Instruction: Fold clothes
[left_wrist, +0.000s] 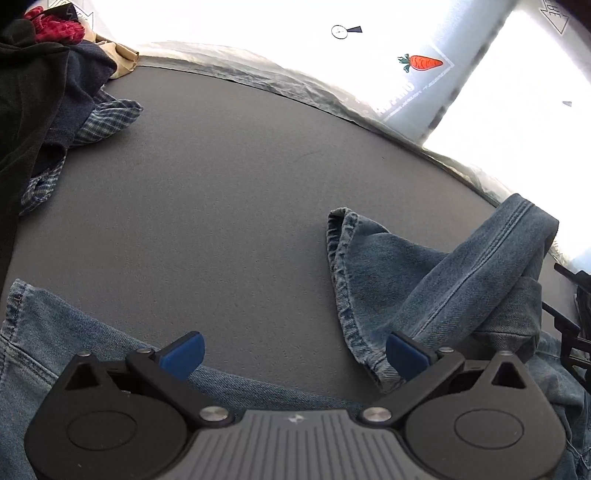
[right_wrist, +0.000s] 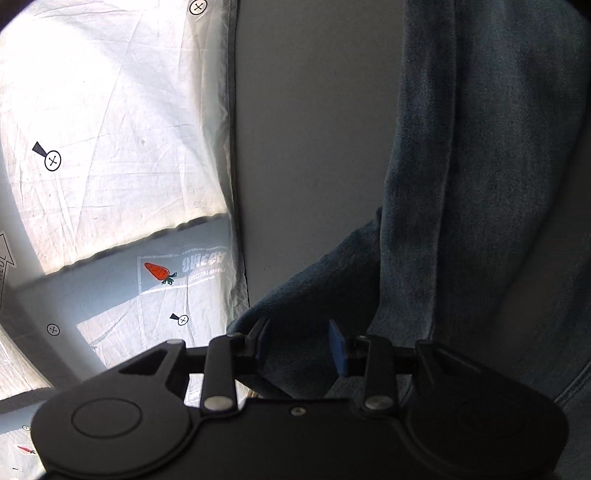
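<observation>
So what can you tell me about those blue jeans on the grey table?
The jeans are faded blue denim with stitched seams and a puckered hem. They lie crumpled on the grey table, one leg folded over and doubled back, the hem facing up. Part spreads under the left gripper, whose jaws stand open and empty.

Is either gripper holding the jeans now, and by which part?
Neither. The left gripper is wide open above the jeans. The right gripper is open too, denim between its fingers, not pinched.
</observation>
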